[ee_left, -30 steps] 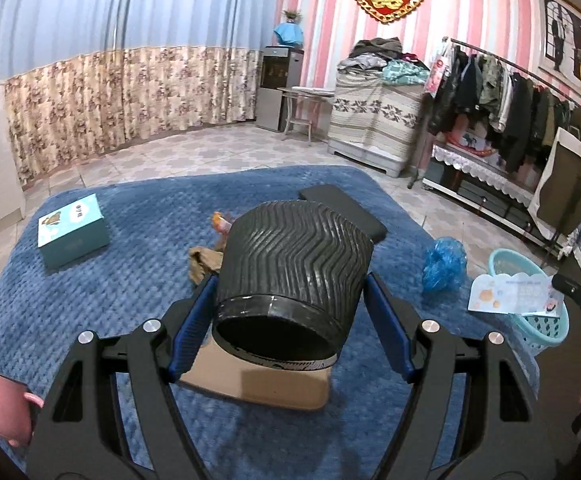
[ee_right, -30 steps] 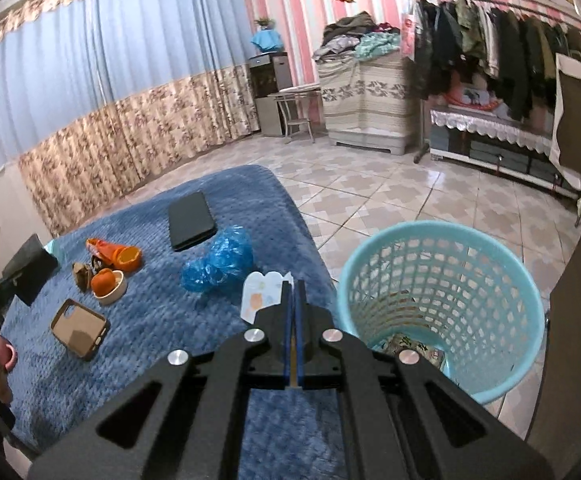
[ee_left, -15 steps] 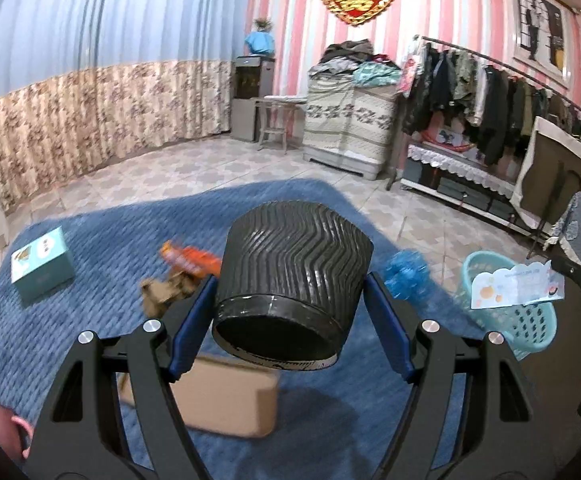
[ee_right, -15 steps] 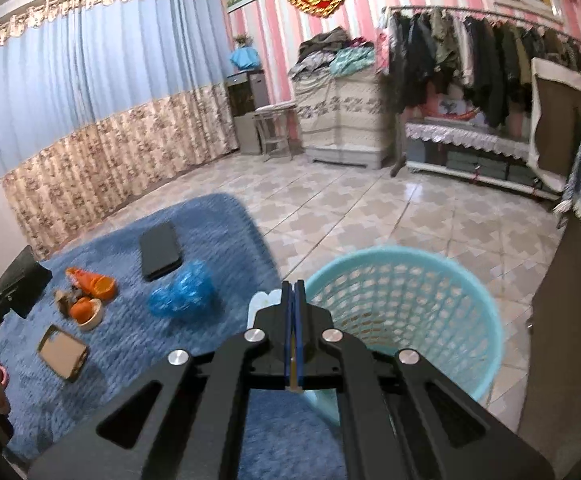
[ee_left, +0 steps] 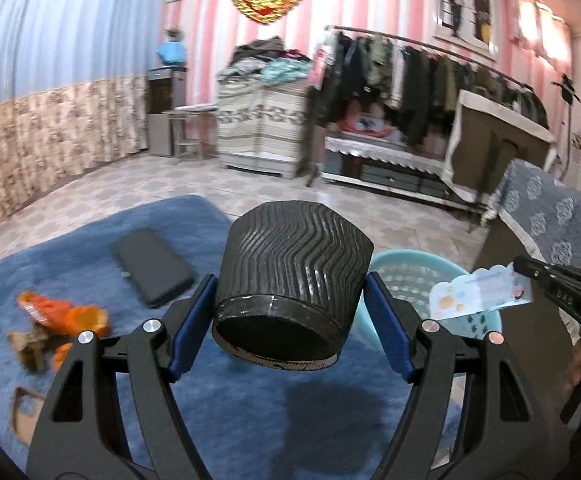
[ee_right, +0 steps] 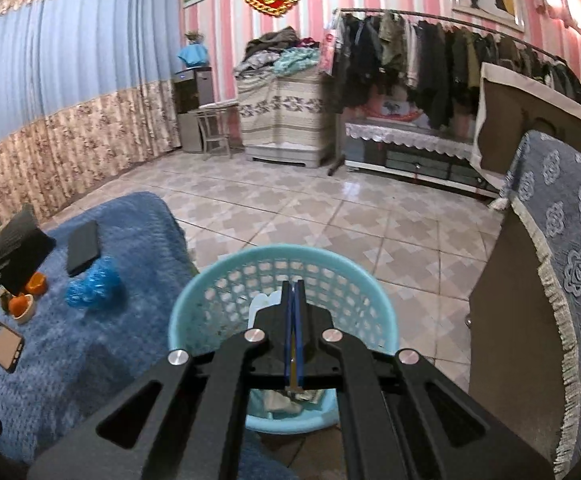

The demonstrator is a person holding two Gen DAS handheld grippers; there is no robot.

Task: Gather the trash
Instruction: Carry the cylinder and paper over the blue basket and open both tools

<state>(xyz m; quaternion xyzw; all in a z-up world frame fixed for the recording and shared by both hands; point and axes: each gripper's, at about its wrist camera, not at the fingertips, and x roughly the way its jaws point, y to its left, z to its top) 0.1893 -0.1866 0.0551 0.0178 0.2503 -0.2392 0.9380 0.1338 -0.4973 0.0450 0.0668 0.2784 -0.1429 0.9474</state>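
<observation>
My left gripper is shut on a black ribbed paper cup, held tilted between the blue pads just left of a light blue basket. The same cup shows at the left edge of the right wrist view. My right gripper is shut on a thin white printed card and hangs over the basket, which has some trash at its bottom. In the right wrist view only a white corner of the card shows.
On the blue rug lie a blue plastic bag, a flat black case, orange peels, an orange wrapper and a phone case. A cloth-covered cabinet stands right of the basket, on tiled floor.
Both grippers have swung right, away from the rug's middle. The right one with the card has moved from the rug's edge to above the basket. The left one with the cup has come beside the basket.
</observation>
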